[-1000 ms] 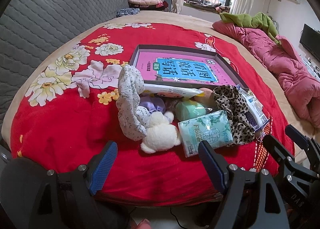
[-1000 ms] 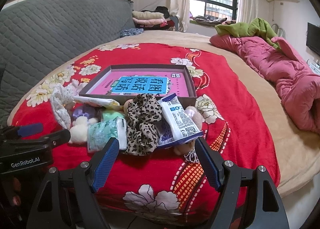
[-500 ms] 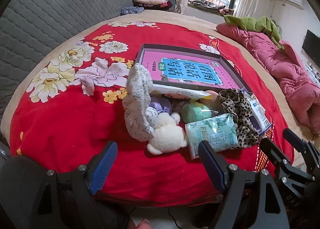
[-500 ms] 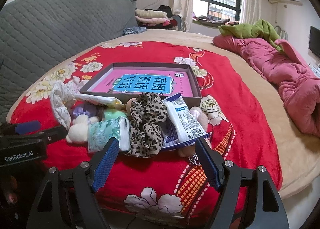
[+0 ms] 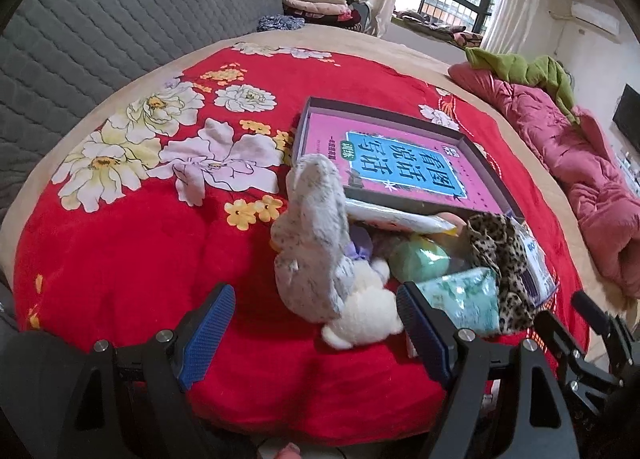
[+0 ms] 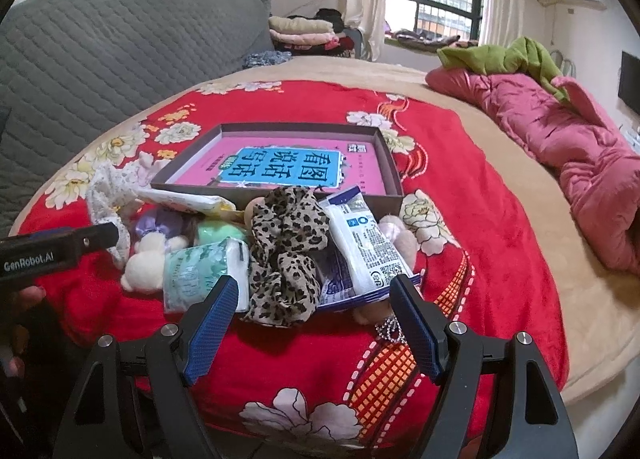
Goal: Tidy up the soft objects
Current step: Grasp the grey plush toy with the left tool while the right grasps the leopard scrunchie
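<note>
Both grippers hovering with fingers released: left gripper [image 5: 316,333] facing the plush [image 5: 360,319], right gripper [image 6: 312,323] facing the scrunchie [image 6: 286,251]. Pile lying on the bed [image 6: 460,139], near the box [image 6: 390,163]. Best taking top items singly, pinching mid-body.

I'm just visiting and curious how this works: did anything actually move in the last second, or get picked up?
Both grippers came closer to the pile. The left gripper now frames the white plush toy; the right gripper frames the leopard scrunchie. Both remain open, holding nothing. The pile, the green tissue pack and the box lie as before.
</note>
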